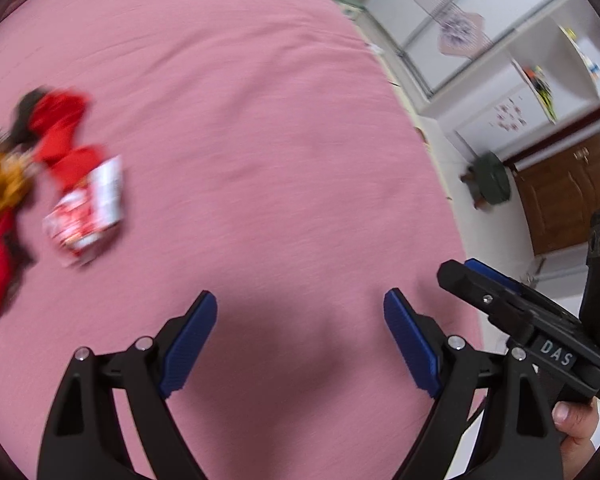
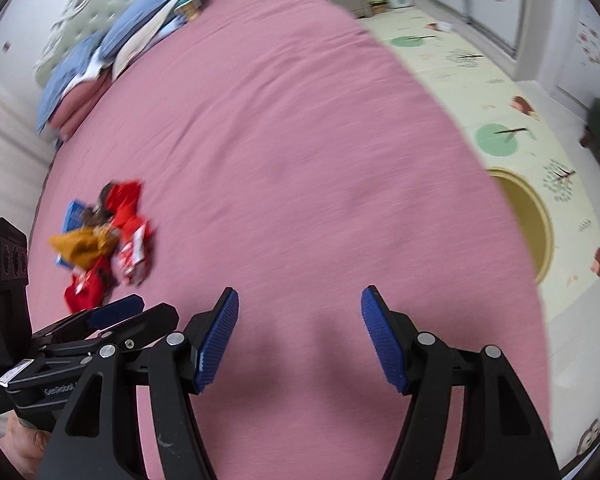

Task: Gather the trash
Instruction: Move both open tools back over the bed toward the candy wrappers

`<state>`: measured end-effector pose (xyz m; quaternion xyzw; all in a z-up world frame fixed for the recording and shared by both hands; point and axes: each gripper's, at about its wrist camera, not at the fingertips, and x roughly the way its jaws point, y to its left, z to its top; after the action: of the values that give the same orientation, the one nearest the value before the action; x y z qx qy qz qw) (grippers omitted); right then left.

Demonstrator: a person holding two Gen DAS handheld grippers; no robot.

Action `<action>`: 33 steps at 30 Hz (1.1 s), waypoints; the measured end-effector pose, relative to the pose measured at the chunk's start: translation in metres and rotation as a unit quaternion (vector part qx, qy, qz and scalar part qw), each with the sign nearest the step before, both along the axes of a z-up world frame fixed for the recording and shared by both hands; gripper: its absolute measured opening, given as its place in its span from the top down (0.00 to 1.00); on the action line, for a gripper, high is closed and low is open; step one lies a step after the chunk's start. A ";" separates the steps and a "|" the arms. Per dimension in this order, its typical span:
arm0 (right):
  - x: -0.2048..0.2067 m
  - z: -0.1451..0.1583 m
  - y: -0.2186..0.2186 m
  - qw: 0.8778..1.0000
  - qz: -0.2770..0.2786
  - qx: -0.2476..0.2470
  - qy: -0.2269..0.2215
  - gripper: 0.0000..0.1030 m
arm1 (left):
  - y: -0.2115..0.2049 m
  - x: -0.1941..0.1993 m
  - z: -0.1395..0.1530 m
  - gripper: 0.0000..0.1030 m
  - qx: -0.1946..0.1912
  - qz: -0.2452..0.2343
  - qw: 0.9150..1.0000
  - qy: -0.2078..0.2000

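A heap of crumpled wrappers (image 2: 104, 240) lies on the pink bed cover (image 2: 300, 140), toward the bed's left edge and well short of the pillows (image 2: 100, 56) stacked at the headboard end; it shows red, mustard-yellow, blue and red-and-white pieces bunched together and touching, though blur hides their print. In the left wrist view the same heap sits at the far left, with a red-and-white packet (image 1: 88, 212) at its right side. The left gripper (image 1: 300, 340) hangs over bare cover nearer the foot of the bed, its blue pads spread wide with nothing between them, only its shadow on the cloth below. Just beside it on the right is the right gripper (image 2: 300, 338), likewise released, jaws parted over empty cover and gripping nothing; a thumb shows under its handle in the left wrist view. Both grippers are apart from the heap. Past the bed's right edge lies a patterned floor mat (image 2: 520, 120), and beyond it a small dark green stool (image 1: 490, 178) stands on the floor.
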<state>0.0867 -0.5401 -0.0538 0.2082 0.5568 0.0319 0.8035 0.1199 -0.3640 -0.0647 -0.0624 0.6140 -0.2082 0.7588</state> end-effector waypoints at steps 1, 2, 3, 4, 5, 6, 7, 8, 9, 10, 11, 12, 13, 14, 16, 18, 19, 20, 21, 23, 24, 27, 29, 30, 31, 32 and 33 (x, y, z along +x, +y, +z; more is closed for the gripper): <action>0.001 0.001 0.017 1.000 0.010 0.001 0.000 0.39 | 0.023 -0.002 0.000 0.18 0.004 0.014 1.000 0.000; 0.003 0.002 0.029 1.000 0.018 0.001 0.000 0.39 | 0.034 -0.002 0.000 0.18 0.005 0.021 1.000 0.000; 0.005 0.003 0.042 1.000 0.026 0.002 0.000 0.39 | 0.047 -0.003 0.000 0.18 0.005 0.029 1.000 0.001; 0.007 0.004 0.059 0.999 0.036 0.002 -0.001 0.39 | 0.065 -0.004 0.000 0.18 0.006 0.042 0.999 0.001; 0.008 0.005 0.071 0.999 0.043 0.001 -0.002 0.39 | 0.082 -0.004 0.001 0.18 0.006 0.053 0.999 0.001; 0.011 0.006 0.082 0.999 0.050 0.003 -0.003 0.39 | 0.093 -0.005 0.000 0.18 0.006 0.060 0.998 0.001; 0.013 0.007 0.098 0.998 0.059 0.003 -0.003 0.39 | 0.109 -0.006 0.000 0.18 0.006 0.072 0.997 0.001; 0.014 0.007 0.108 0.998 0.064 0.004 -0.003 0.39 | 0.125 -0.007 0.001 0.18 0.005 0.083 0.997 0.001; 0.016 0.008 0.119 0.998 0.070 0.004 -0.004 0.39 | 0.134 -0.008 0.001 0.18 0.005 0.090 0.996 0.001; 0.018 0.008 0.131 0.997 0.078 0.004 -0.004 0.39 | 0.152 -0.008 0.001 0.18 0.005 0.103 0.995 0.000; 0.020 0.008 0.141 0.996 0.084 0.003 -0.004 0.39 | 0.159 -0.009 0.003 0.18 0.006 0.109 0.994 -0.001; 0.023 0.008 0.153 0.996 0.091 0.002 -0.003 0.39 | 0.169 -0.009 0.003 0.18 0.006 0.116 0.993 0.000; 0.026 0.008 0.164 0.995 0.095 0.002 -0.003 0.39 | 0.182 -0.009 0.003 0.18 0.006 0.127 0.992 0.000; 0.029 0.008 0.172 0.995 0.099 0.001 -0.002 0.39 | 0.192 -0.008 0.003 0.18 0.004 0.137 0.991 0.001; 0.034 0.007 0.188 0.994 0.107 0.000 0.000 0.39 | 0.218 -0.005 -0.001 0.18 -0.006 0.170 0.985 0.012; 0.039 0.006 0.202 0.994 0.112 0.001 0.001 0.39 | 0.242 -0.002 -0.007 0.18 -0.016 0.207 0.978 0.023; 0.043 0.005 0.209 0.993 0.115 0.000 0.002 0.39 | 0.251 0.000 -0.010 0.18 -0.019 0.221 0.975 0.027; 0.045 0.005 0.214 0.993 0.118 0.000 0.003 0.39 | 0.262 0.001 -0.014 0.18 -0.025 0.240 0.970 0.032; 0.048 0.003 0.219 0.993 0.121 -0.001 0.005 0.39 | 0.274 0.006 -0.018 0.19 -0.029 0.264 0.963 0.039; 0.056 -0.001 0.229 0.992 0.127 -0.002 0.010 0.39 | 0.289 0.008 -0.024 0.19 -0.035 0.295 0.954 0.046; 0.060 -0.003 0.234 0.991 0.130 -0.003 0.012 0.39 | 0.295 0.011 -0.028 0.19 -0.038 0.310 0.949 0.050; 0.069 -0.008 0.240 0.991 0.134 -0.004 0.019 0.39 | 0.311 0.021 -0.040 0.20 -0.056 0.357 0.930 0.065; 0.077 -0.011 0.245 0.990 0.138 -0.006 0.024 0.39 | 0.319 0.028 -0.049 0.21 -0.072 0.379 0.919 0.077; 0.079 -0.013 0.247 0.990 0.139 -0.006 0.025 0.39 | 0.321 0.032 -0.053 0.21 -0.077 0.390 0.914 0.083; 0.083 -0.016 0.249 0.990 0.141 -0.007 0.028 0.39 | 0.322 0.036 -0.057 0.21 -0.081 0.395 0.911 0.088; 0.085 -0.018 0.250 0.989 0.143 -0.007 0.030 0.39 | 0.323 0.038 -0.060 0.21 -0.081 0.400 0.908 0.092; 0.088 -0.019 0.251 0.989 0.145 -0.008 0.033 0.39 | 0.323 0.041 -0.064 0.21 -0.080 0.407 0.905 0.097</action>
<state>0.1746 -0.2886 -0.0732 0.1199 0.6071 0.1367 0.7735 0.1613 -0.0408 -0.1285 -0.3873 0.5870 0.0772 0.7067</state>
